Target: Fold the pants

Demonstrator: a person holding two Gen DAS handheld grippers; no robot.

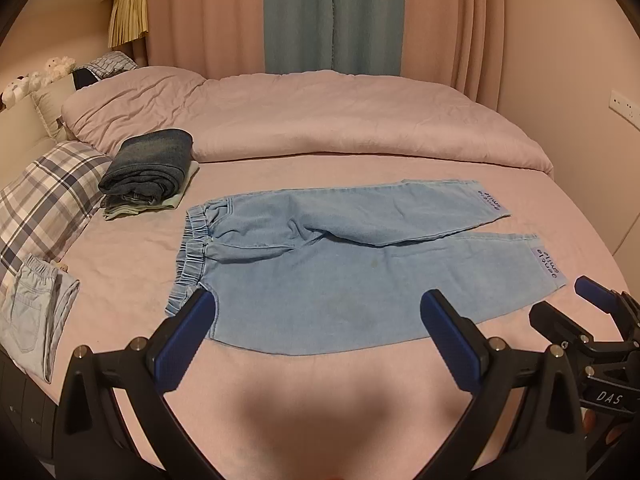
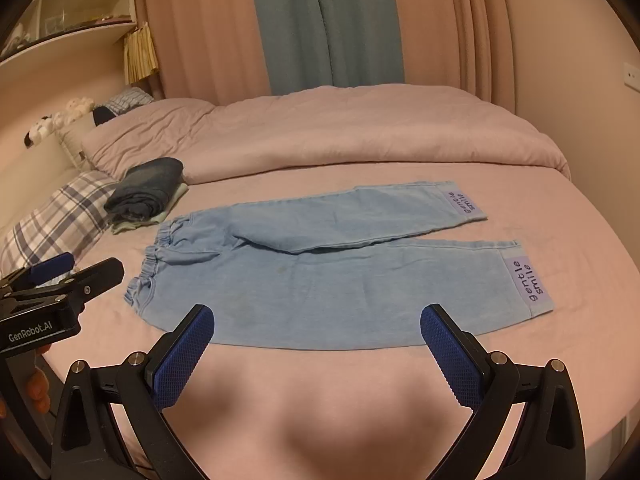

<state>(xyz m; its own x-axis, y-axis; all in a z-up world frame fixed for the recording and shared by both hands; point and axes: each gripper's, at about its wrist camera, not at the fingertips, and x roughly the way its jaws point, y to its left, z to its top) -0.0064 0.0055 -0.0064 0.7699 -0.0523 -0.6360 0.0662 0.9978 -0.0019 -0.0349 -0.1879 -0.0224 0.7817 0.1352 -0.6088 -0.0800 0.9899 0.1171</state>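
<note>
Nearest my cameras, the left gripper [image 1: 318, 312] and right gripper [image 2: 318, 326] both hover with blue-padded jaws spread wide, holding nothing, over the pink bedsheet [image 2: 320, 384]. Just beyond lie the light blue denim pants [image 2: 320, 280], flat, long axis across my view, elastic waistband left, labelled cuffs right. A stack of folded dark denim clothes [image 1: 150, 168] sits near the waistband, beside a plaid pillow [image 1: 44, 196]; nothing blocks my reach

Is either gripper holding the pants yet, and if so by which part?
Nothing is held. The left gripper and right gripper are both open, short of the light blue pants.
</note>
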